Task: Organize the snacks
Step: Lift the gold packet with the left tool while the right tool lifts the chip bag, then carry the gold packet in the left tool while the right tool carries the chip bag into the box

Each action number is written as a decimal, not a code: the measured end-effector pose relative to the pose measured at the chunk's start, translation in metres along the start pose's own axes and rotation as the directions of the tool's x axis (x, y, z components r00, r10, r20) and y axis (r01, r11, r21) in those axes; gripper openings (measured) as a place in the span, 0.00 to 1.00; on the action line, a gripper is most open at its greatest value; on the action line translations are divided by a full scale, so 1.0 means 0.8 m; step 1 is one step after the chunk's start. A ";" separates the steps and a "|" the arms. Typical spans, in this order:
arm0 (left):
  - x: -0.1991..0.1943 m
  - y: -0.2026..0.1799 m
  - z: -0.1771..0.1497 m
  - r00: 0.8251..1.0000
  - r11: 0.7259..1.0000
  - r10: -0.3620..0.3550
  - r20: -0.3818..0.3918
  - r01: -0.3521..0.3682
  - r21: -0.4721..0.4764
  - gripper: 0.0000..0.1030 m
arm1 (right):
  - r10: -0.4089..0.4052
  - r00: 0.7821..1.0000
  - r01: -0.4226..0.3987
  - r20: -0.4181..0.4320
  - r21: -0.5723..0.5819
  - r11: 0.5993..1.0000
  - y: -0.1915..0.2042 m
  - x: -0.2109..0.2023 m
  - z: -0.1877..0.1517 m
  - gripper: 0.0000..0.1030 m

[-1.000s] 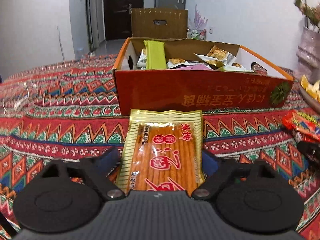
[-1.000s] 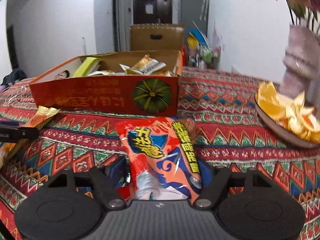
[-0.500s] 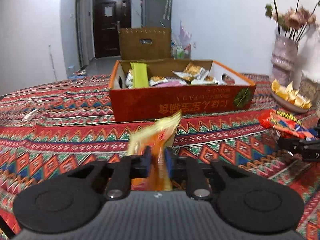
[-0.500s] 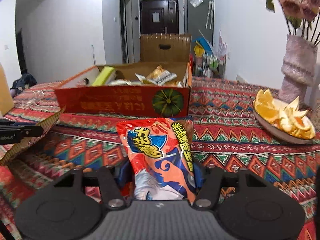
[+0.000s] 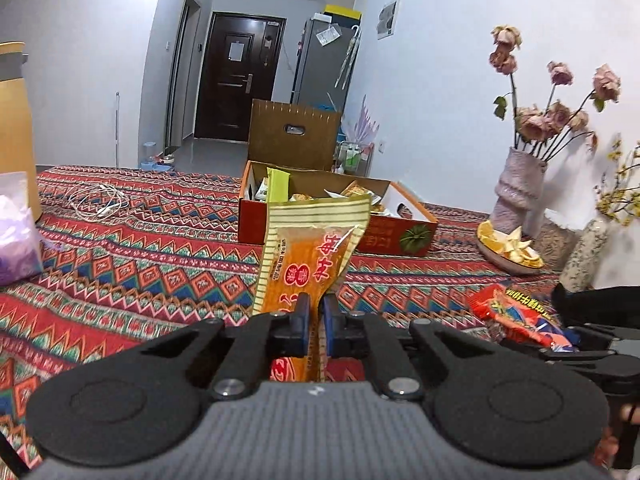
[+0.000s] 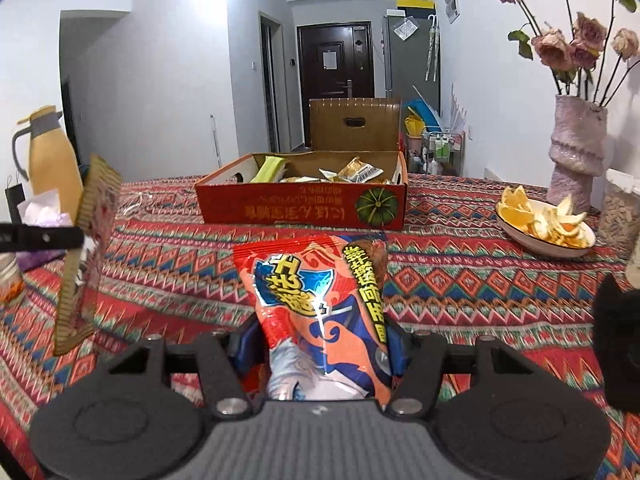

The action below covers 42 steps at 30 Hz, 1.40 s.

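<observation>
Left wrist view: left gripper (image 5: 313, 322) jaws pinch yellow packet (image 5: 310, 248).
Right wrist view alone shows right gripper (image 6: 322, 340) clamping red bag (image 6: 320, 304); snack box (image 6: 304, 204) ahead, cloth between bare.

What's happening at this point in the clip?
A person is tidying snacks with a handheld gripper in each hand. The left gripper is shut on a yellow-and-orange snack packet, held up off the patterned tablecloth. The right gripper grips a red snack bag, also lifted. Ahead sits the open orange cardboard box, already holding several packets. Neither snack has reached it yet.
</observation>
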<state>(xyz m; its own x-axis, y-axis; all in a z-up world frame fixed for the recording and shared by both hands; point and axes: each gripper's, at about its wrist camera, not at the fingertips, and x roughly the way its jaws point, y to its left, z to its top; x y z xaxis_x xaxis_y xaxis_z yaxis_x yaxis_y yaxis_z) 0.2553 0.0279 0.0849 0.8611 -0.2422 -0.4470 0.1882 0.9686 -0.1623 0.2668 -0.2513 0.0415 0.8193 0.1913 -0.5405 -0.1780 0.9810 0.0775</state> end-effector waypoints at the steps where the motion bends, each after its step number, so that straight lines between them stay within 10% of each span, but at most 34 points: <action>1: -0.008 -0.002 -0.004 1.000 1.000 -0.002 0.002 0.002 0.001 0.07 | -0.003 1.000 0.003 0.001 -0.002 1.000 0.002 -0.007 -0.005 0.58; 18: -0.082 -0.031 -0.014 0.997 0.999 -0.041 0.070 0.038 0.039 0.05 | 0.014 0.996 -0.014 0.090 0.005 1.000 0.018 -0.085 -0.023 0.57; 42: 0.062 -0.026 0.109 0.992 0.994 -0.056 0.113 0.045 0.098 0.05 | 0.016 0.984 -0.005 0.176 -0.063 0.998 -0.018 0.038 0.108 0.58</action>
<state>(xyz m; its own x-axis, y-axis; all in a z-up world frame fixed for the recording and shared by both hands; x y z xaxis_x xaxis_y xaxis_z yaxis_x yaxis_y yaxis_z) 0.3355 0.0002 0.1426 0.8971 -0.2880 -0.3350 0.2720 0.9576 -0.0947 0.3411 -0.2570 0.0963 0.8996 0.2102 -0.3828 -0.2163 0.9759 0.0275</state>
